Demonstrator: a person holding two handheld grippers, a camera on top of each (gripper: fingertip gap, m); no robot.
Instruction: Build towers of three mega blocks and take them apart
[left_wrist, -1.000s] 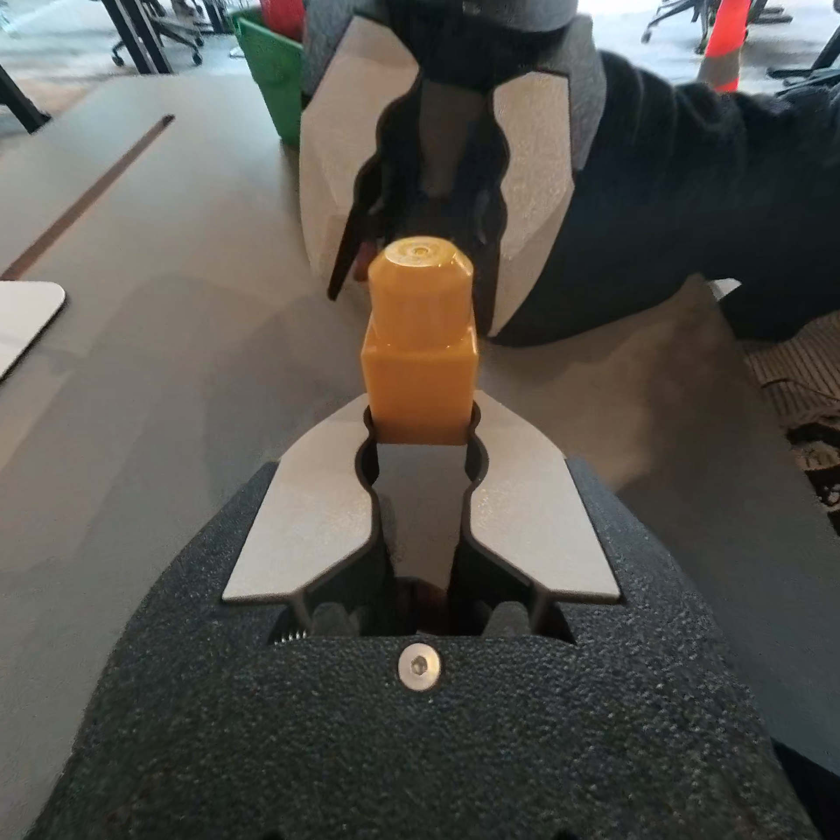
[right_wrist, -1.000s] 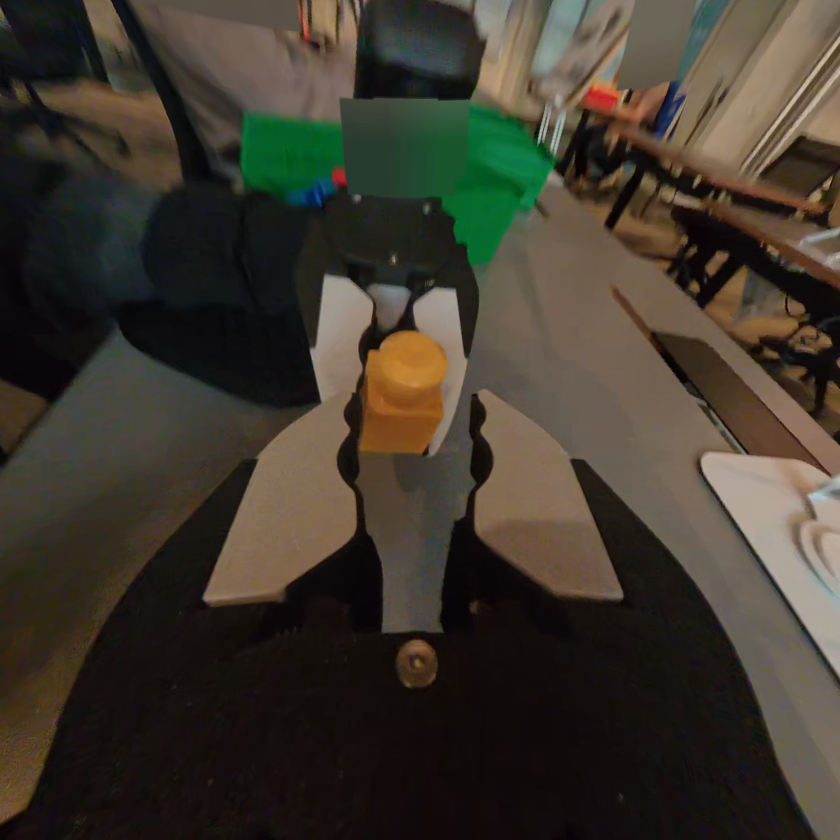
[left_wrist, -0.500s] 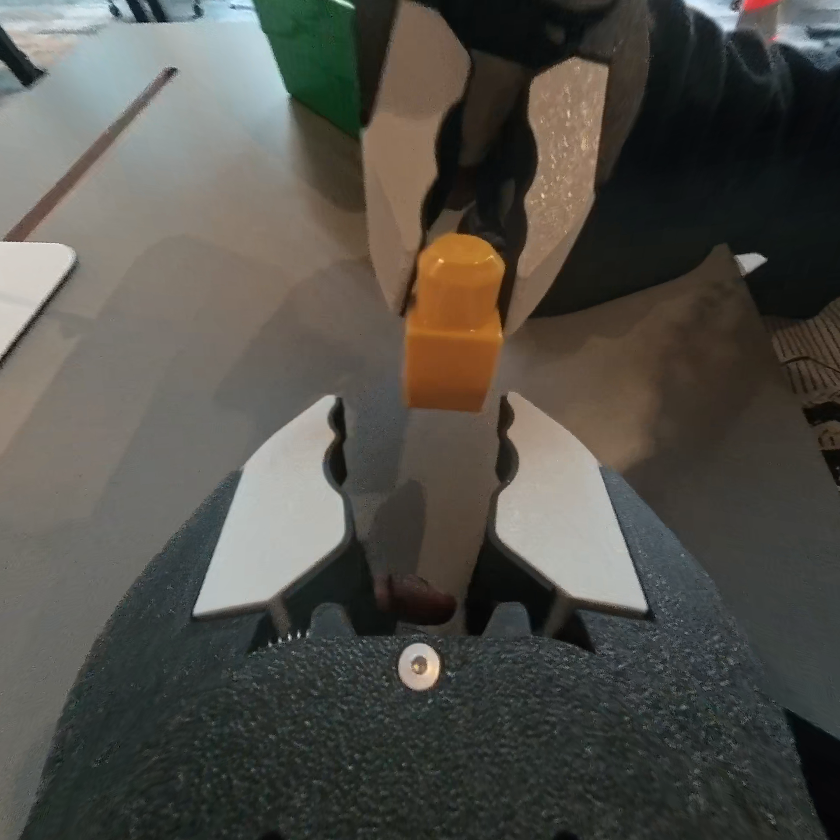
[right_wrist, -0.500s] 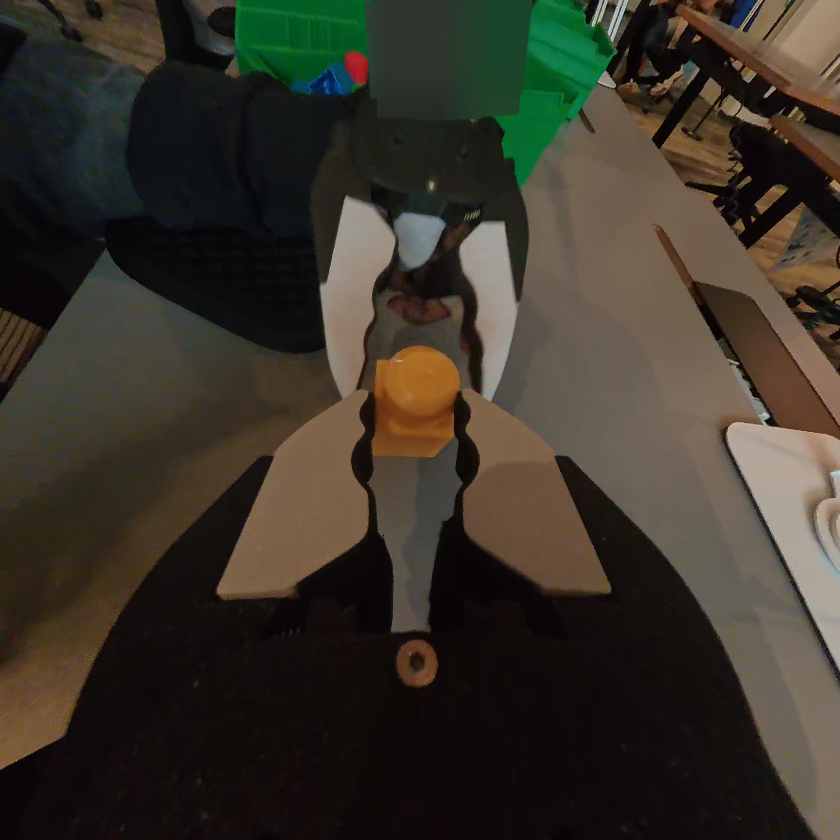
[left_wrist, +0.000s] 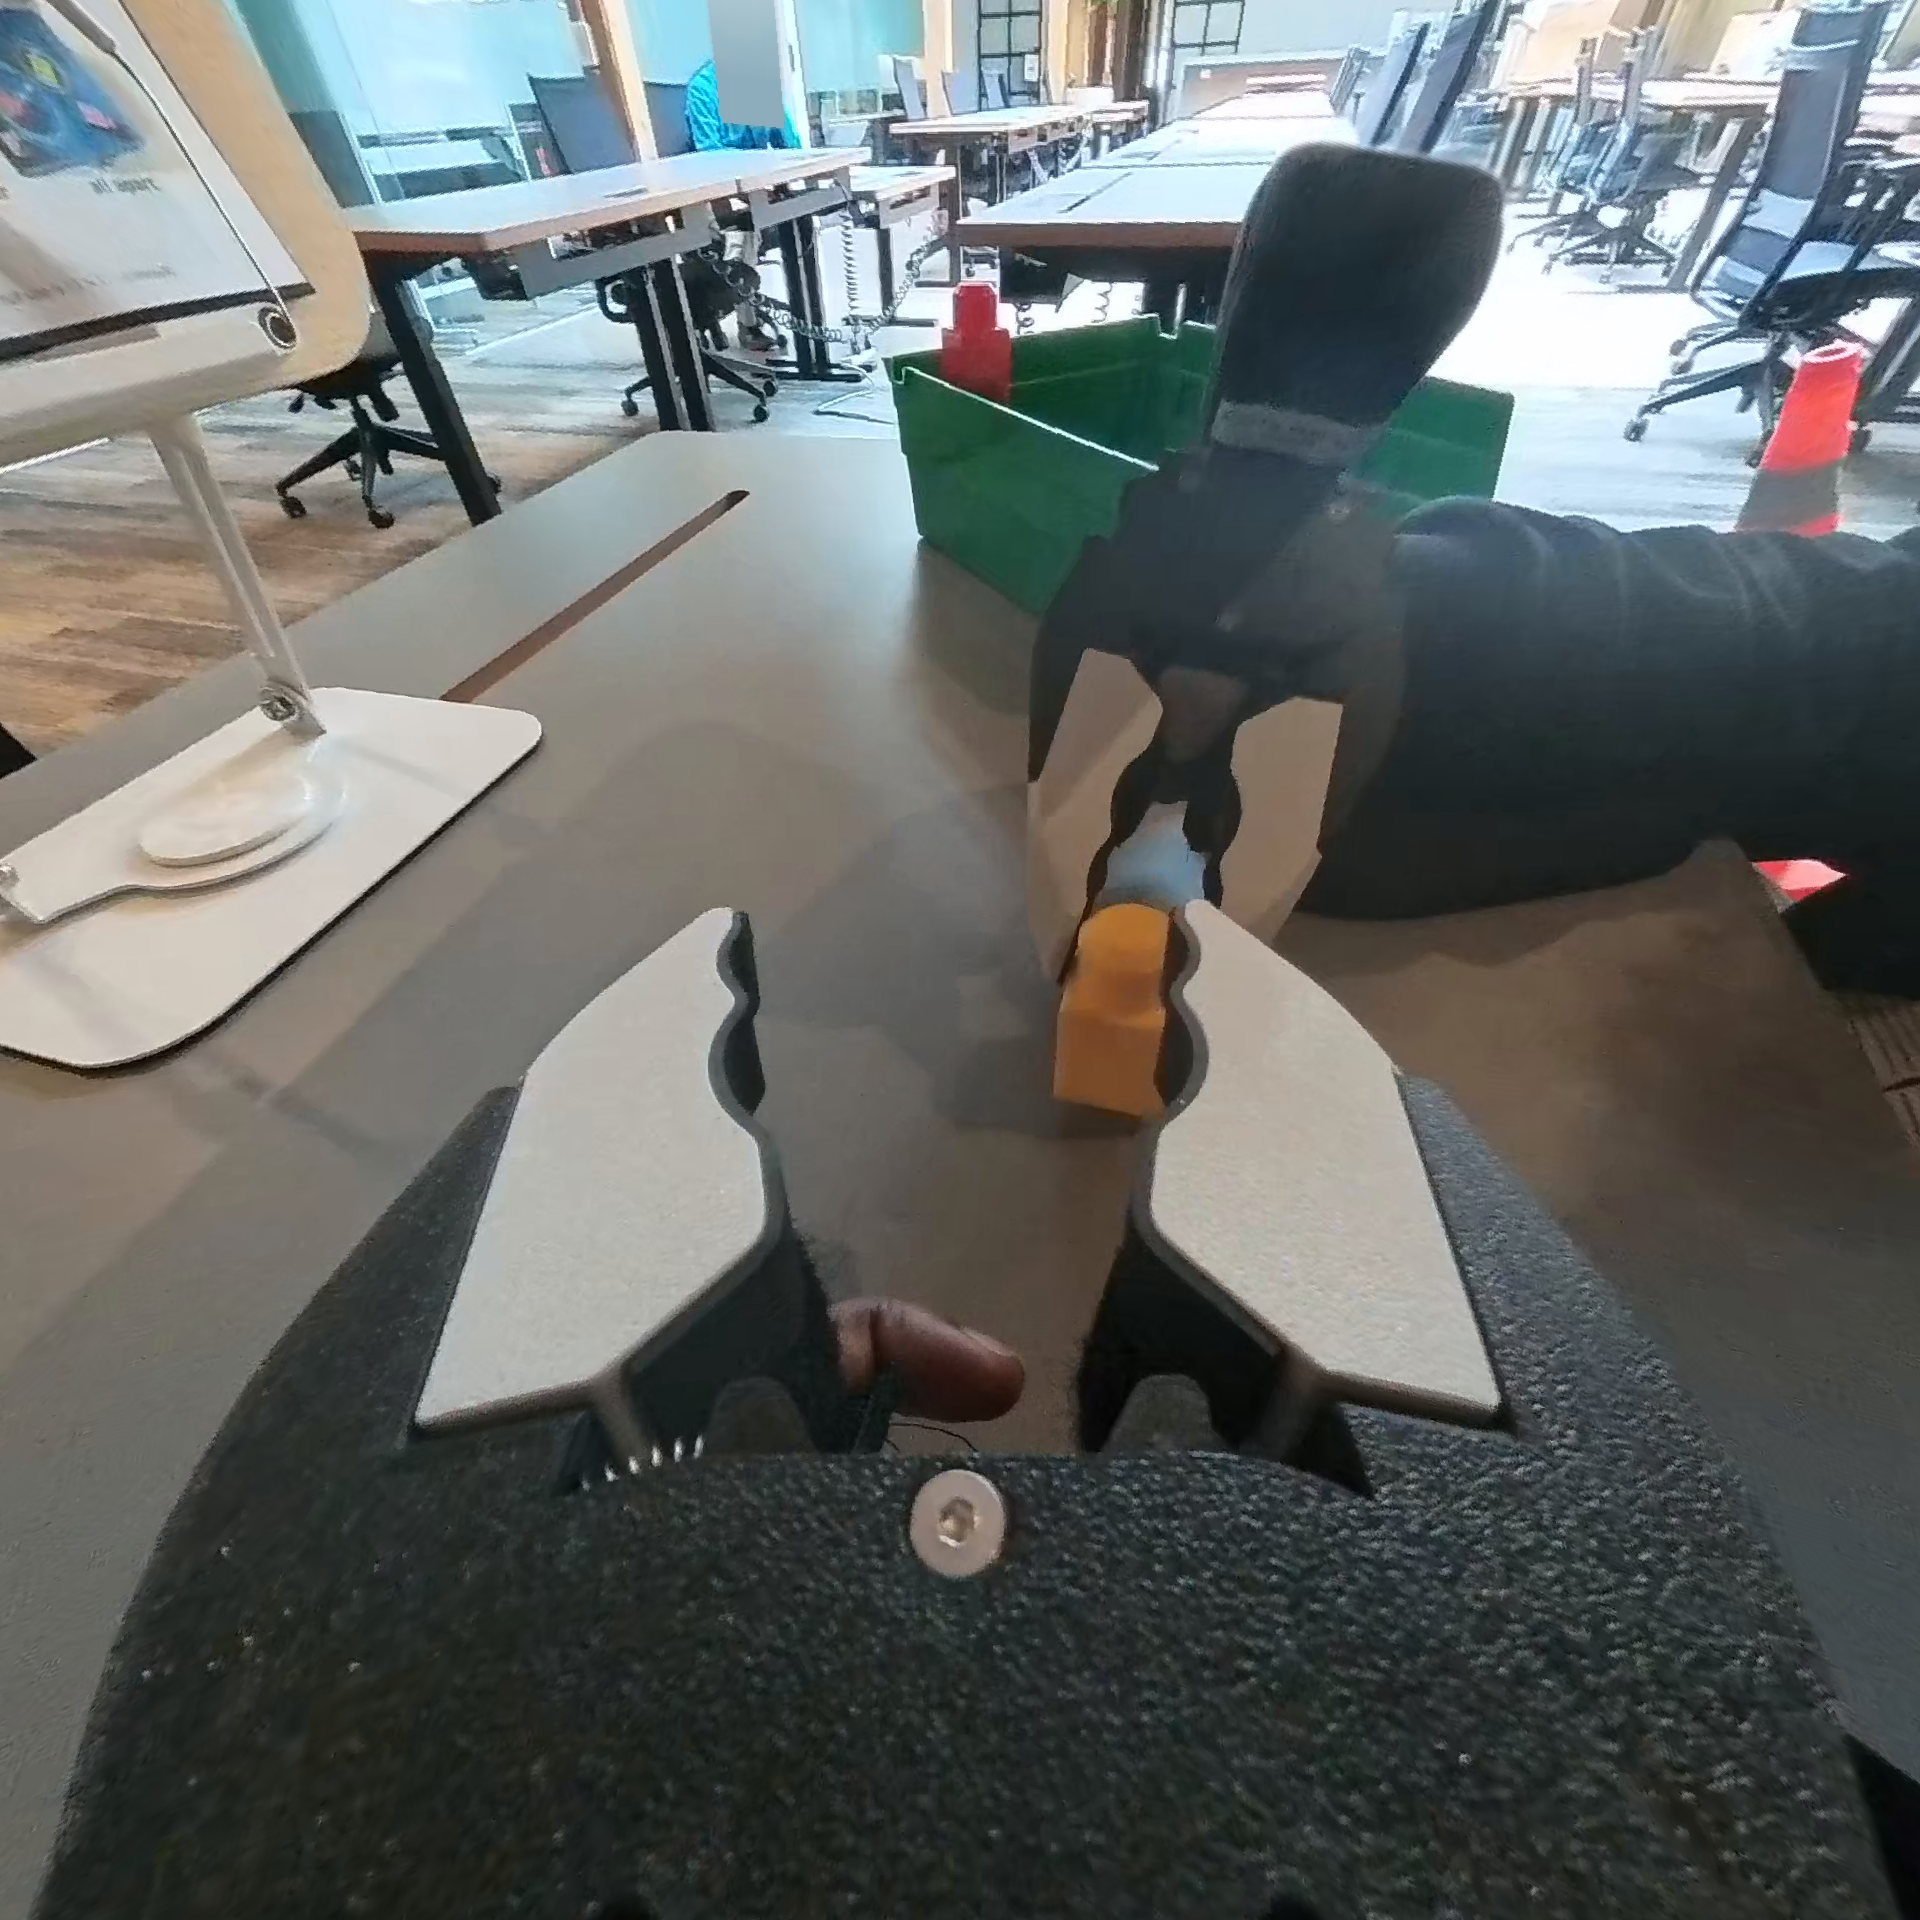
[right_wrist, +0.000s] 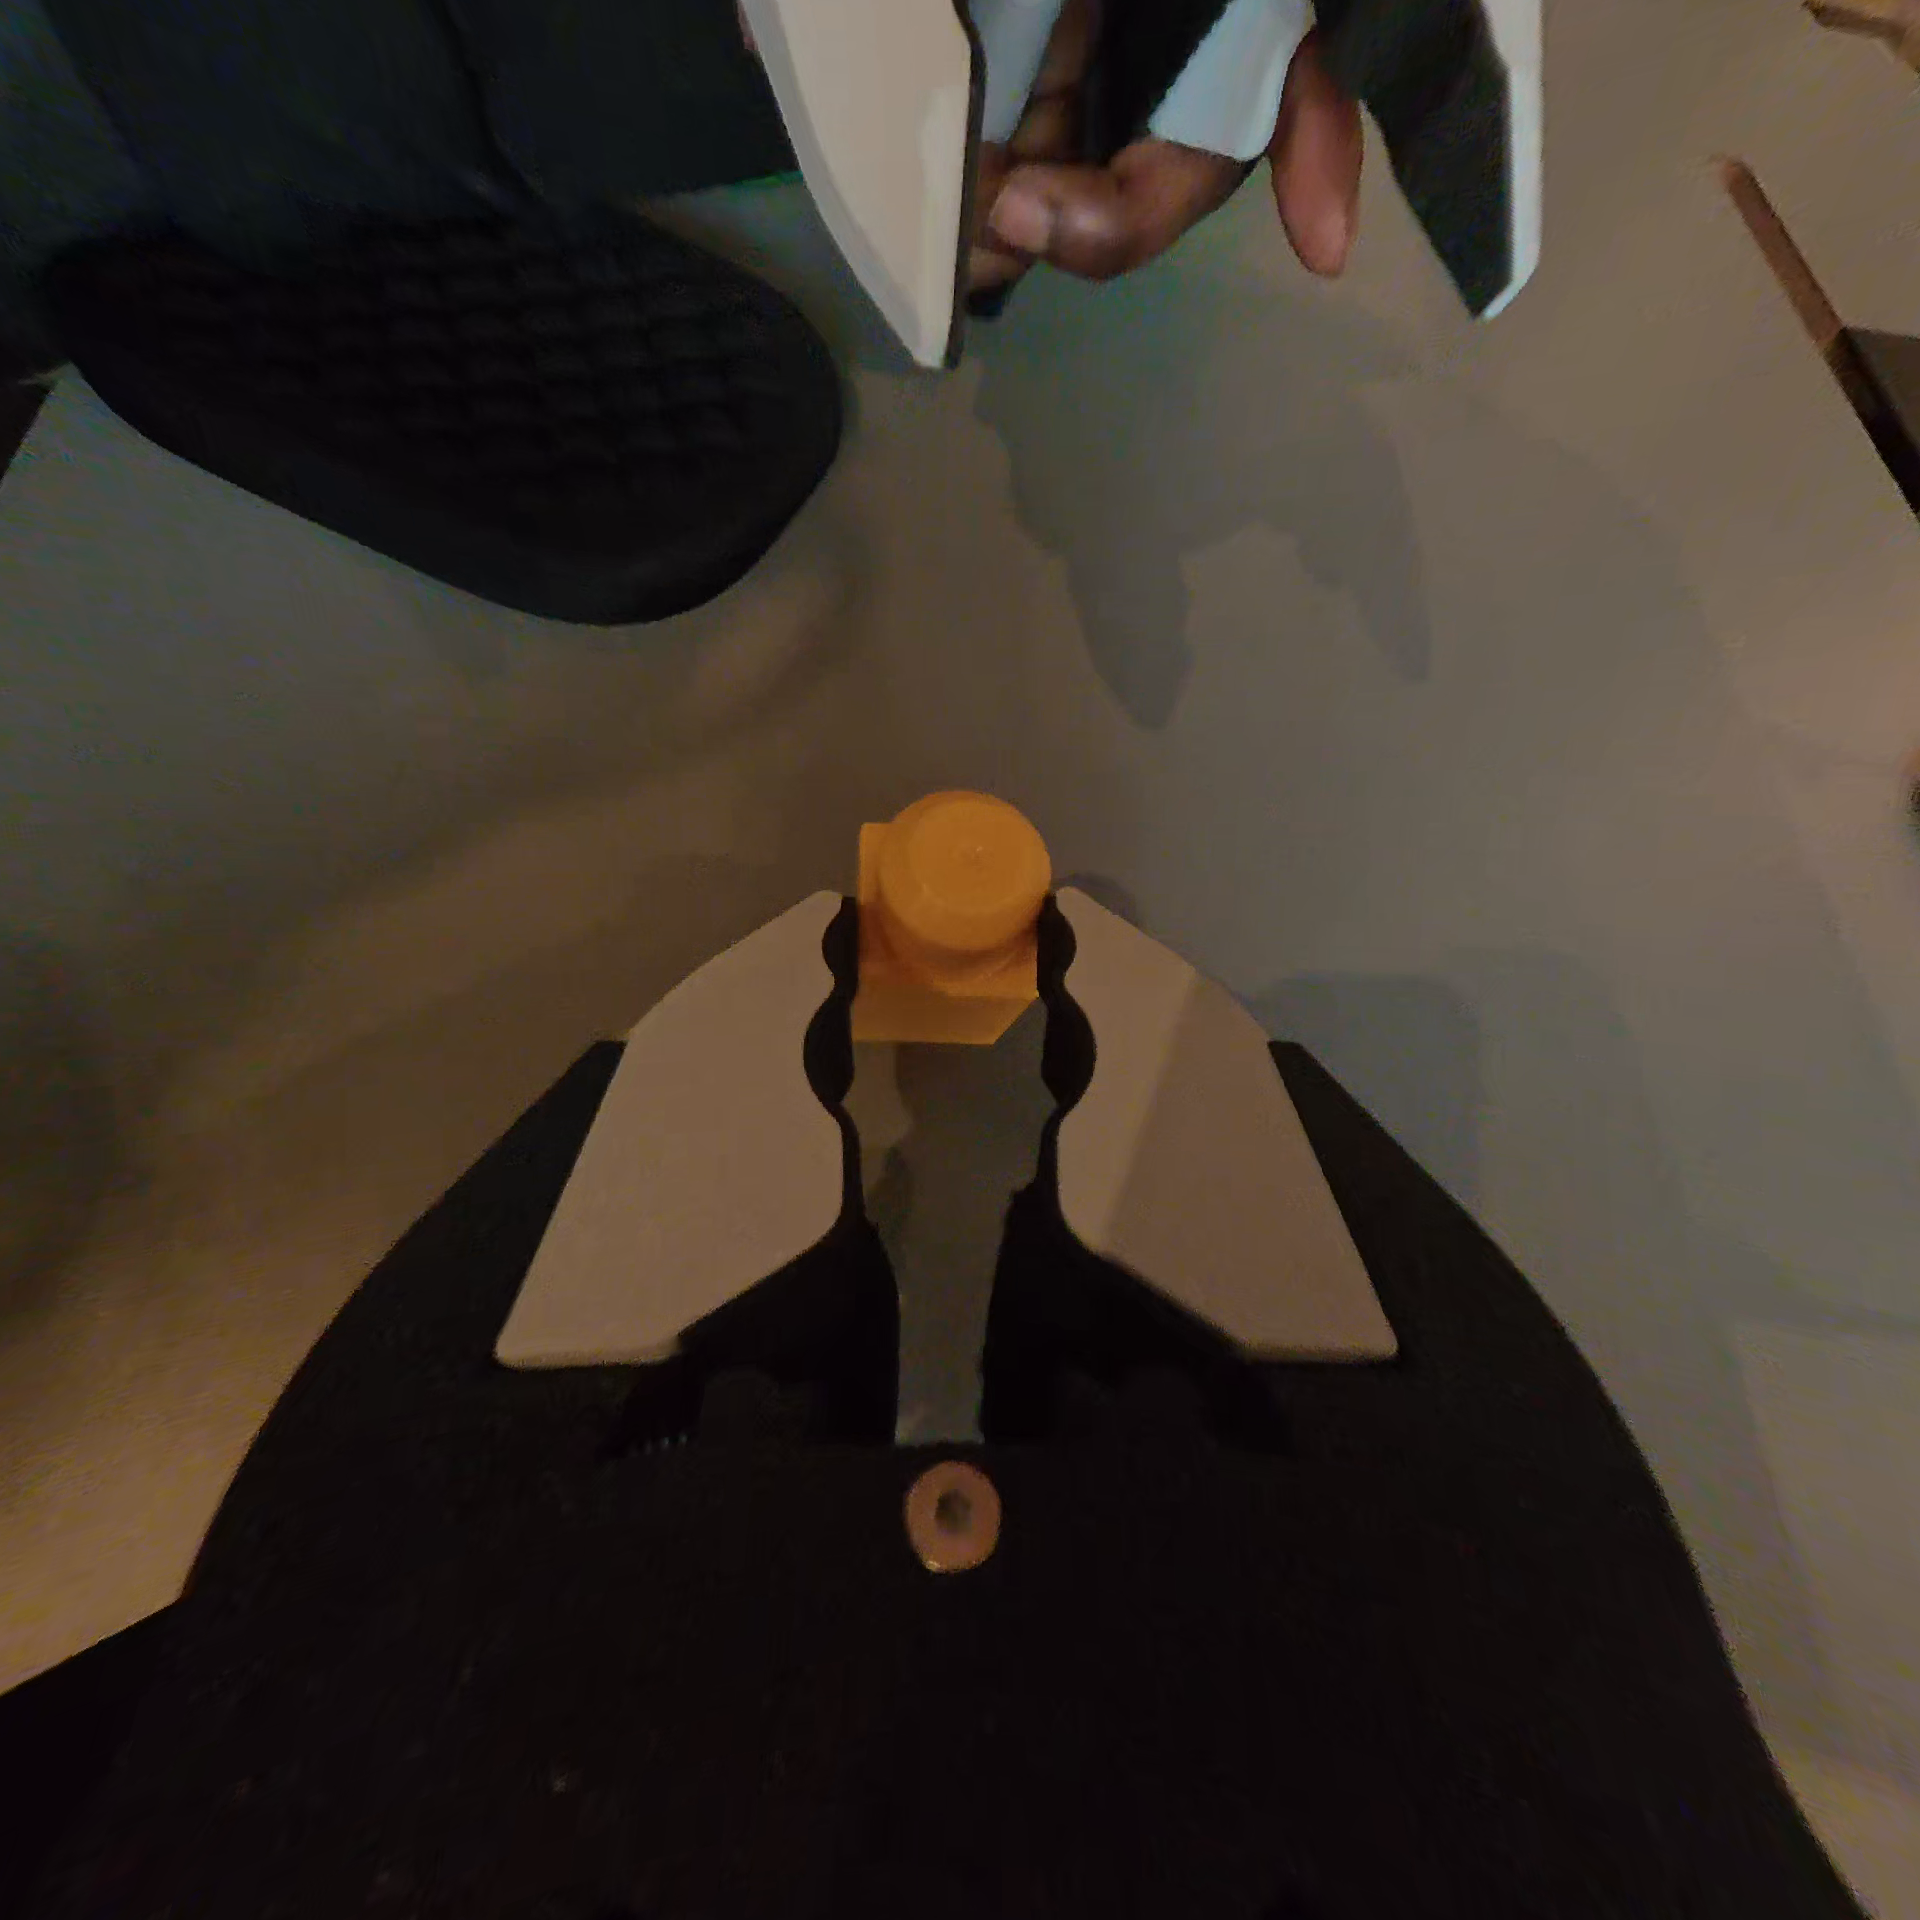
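- left gripper (left_wrist: 961, 997): black pebbled housing, flat grey fingers (left_wrist: 623, 1174) with wavy black inner edges, silver hex screw (left_wrist: 958, 1536)
- right gripper (right_wrist: 948, 935): same build, screw (right_wrist: 952, 1532)
- black sleeve (left_wrist: 1662, 717)

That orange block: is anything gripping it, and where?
The right hand-held gripper pinches the orange block by its square base's two sides; the left hand-held gripper is open, empty.

A single orange mega block (right_wrist: 951, 925), a square base with one round stud on top, stands upright and seems to rest on the grey desk (right_wrist: 416, 831). A red block (left_wrist: 975, 343) stands far off at the green bin (left_wrist: 1018, 488).
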